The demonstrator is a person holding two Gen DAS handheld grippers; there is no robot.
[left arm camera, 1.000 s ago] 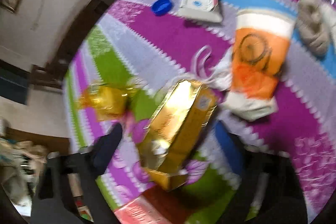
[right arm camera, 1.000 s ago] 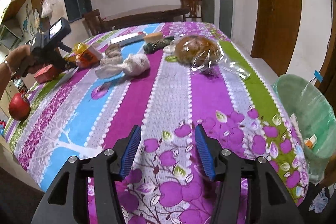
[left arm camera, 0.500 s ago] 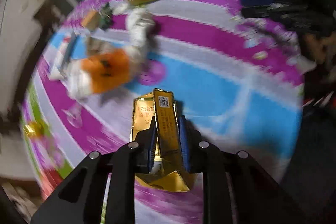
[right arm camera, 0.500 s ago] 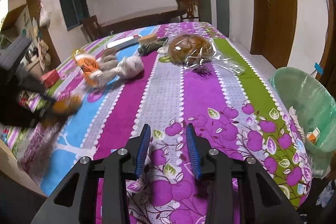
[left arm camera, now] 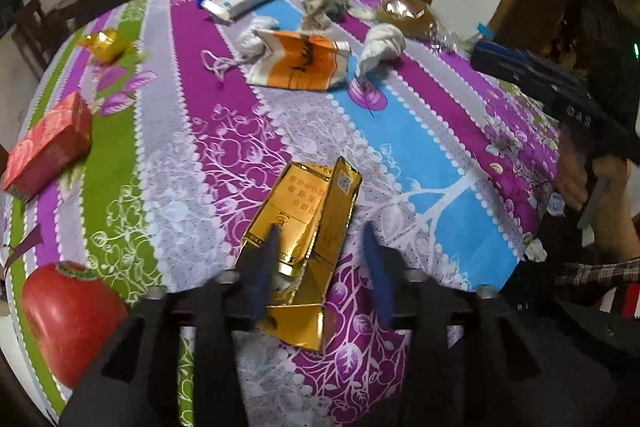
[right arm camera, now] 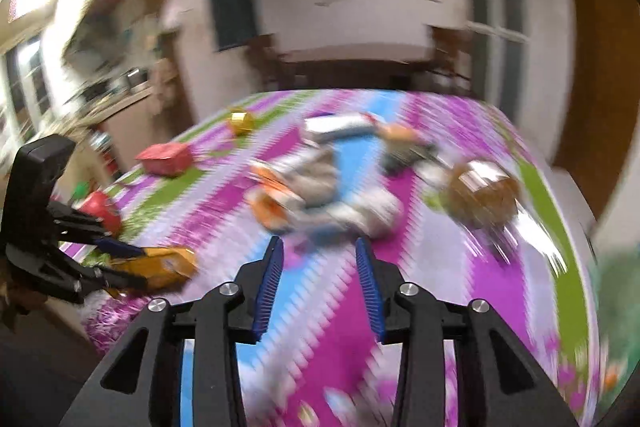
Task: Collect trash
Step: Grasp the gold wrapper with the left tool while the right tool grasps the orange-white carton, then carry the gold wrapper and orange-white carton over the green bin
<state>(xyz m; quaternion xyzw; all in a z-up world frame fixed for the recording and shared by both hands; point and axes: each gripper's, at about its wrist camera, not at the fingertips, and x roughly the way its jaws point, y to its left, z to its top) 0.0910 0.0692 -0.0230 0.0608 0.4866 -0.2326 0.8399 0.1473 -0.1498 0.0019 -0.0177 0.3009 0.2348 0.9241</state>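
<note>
A crumpled gold carton [left arm camera: 308, 227] lies on the patterned tablecloth between the fingers of my left gripper [left arm camera: 320, 259], whose jaws stand open around it without pinching it. It also shows in the blurred right wrist view [right arm camera: 160, 265], with the left gripper [right arm camera: 96, 259] at the left. My right gripper [right arm camera: 318, 279] is open and empty above the table. Further back lie an orange and white bag [left arm camera: 300, 61], white cloth [left arm camera: 382, 45] and a gold wrapper [left arm camera: 106, 45].
A red apple [left arm camera: 68, 315] sits at the near left corner and a red box [left arm camera: 48, 147] at the left edge. A white packet [left arm camera: 240, 1] and a plastic-wrapped brown item [left arm camera: 408, 13] lie at the far side. The table edge [left arm camera: 520, 259] falls off at right.
My left gripper was shut on the gold carton half a second ago; now its jaws are open and the carton lies on the table. My right gripper has swung left, blurring its view.
</note>
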